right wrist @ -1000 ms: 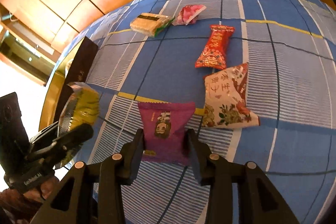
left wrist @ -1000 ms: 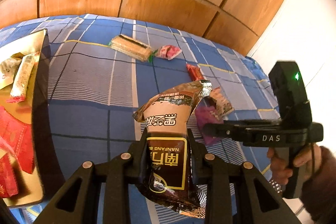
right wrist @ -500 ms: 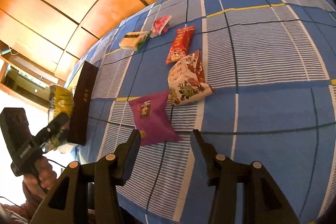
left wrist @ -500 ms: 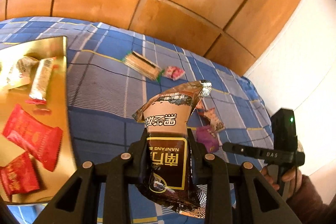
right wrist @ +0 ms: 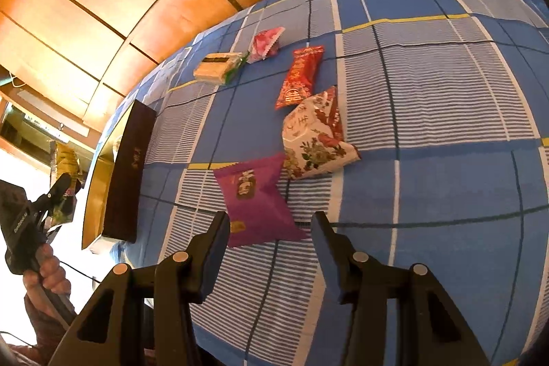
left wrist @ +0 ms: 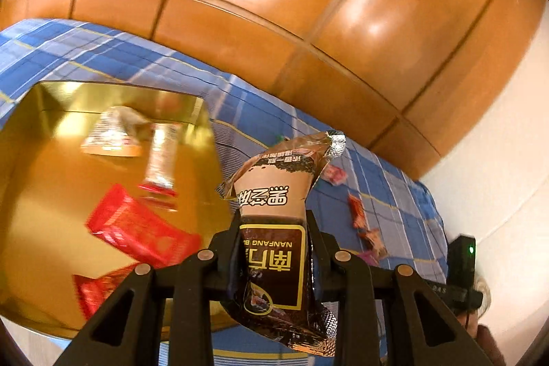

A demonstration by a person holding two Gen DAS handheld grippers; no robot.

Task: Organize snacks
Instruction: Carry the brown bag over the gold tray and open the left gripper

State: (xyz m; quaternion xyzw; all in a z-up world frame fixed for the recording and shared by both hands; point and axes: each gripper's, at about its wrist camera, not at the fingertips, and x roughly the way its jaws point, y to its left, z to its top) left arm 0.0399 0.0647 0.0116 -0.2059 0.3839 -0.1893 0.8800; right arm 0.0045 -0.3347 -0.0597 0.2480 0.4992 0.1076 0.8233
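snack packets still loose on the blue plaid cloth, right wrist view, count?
5: purple packet nearest the open right gripper, white floral packet beyond it, red packet, pink packet, beige wafer pack farthest. None visibly hidden.

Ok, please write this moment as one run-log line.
left tongs: shut on brown packet | right tongs: open over purple packet | gold box: snacks inside
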